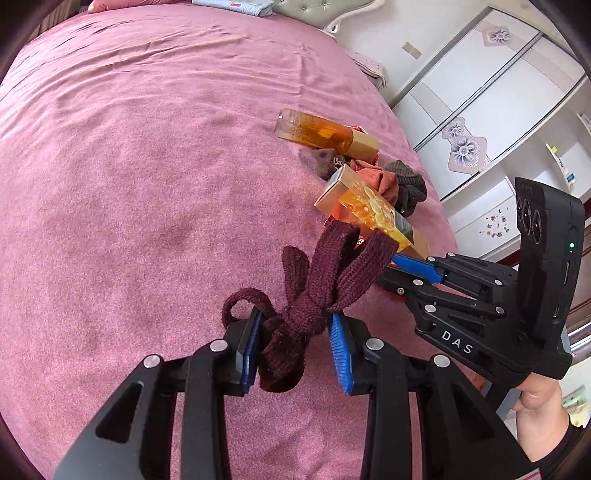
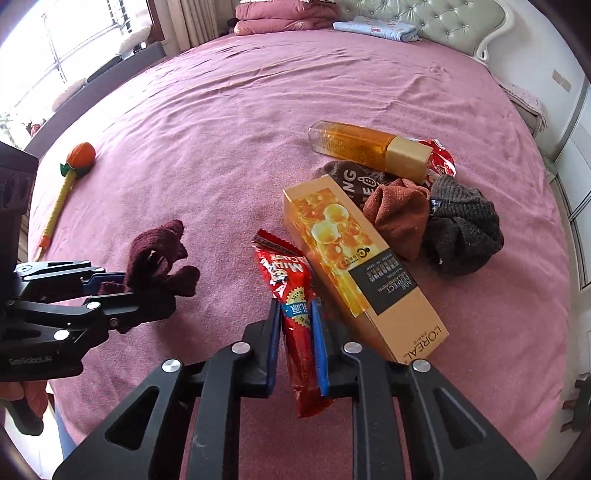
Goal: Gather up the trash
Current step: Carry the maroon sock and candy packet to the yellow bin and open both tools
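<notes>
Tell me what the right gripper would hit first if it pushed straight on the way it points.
Probably the pink bedspread: the right gripper, shut on the red snack wrapper, points steeply down at it. The gold box lies close on its right; depth is unclear.

bed: big pink blanket (image 2: pixel 221 122) | far end: folded pink quilts (image 2: pixel 284 16), folded blue cloth (image 2: pixel 376 29), padded headboard (image 2: pixel 443 26) | left side: yellow pen with an orange fruit top (image 2: pixel 66 184) | right: white wardrobe with flower pictures (image 1: pixel 480 110)

On the bed (image 2: pixel 221 122), a box (image 2: pixel 354 266) is laid right of a wrapper (image 2: pixel 295 295); a bottle (image 2: pixel 369 151) and socks (image 2: pixel 436 218) are seen behind it.
</notes>
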`<move>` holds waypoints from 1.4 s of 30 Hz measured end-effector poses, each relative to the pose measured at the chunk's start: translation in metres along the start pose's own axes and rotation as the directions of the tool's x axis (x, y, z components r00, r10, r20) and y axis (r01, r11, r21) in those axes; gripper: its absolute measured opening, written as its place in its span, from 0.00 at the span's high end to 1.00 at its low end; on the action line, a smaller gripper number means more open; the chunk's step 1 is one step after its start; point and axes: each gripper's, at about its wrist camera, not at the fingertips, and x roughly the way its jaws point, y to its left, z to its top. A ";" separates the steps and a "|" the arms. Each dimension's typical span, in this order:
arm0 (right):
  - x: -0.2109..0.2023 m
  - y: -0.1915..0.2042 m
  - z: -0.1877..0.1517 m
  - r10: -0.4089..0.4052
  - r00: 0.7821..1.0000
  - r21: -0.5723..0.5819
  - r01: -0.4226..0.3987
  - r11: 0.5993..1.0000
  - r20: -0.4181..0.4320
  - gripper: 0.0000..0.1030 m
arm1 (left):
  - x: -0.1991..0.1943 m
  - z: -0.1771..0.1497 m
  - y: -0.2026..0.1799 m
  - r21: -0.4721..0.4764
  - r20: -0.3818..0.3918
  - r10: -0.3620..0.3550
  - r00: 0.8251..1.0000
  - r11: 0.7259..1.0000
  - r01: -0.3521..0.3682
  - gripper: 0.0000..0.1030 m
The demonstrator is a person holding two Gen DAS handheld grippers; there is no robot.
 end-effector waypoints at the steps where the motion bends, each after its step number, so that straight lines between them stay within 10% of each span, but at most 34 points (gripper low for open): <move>1: -0.004 -0.002 -0.002 0.018 1.000 0.018 -0.018 1.000 0.006 0.87 | 0.000 -0.001 -0.002 0.001 0.003 0.001 1.000 1.000 -0.001 0.67; 13: -0.063 -0.057 -0.050 0.211 0.970 0.288 -0.238 0.928 0.121 0.88 | 0.004 -0.012 -0.046 -0.007 0.010 -0.044 0.999 0.999 0.044 0.67; 42: -0.167 -0.258 -0.191 -0.037 0.964 0.575 -0.125 0.808 0.263 0.87 | 0.132 -0.015 -0.282 0.180 -0.168 -0.166 0.972 0.964 0.196 0.67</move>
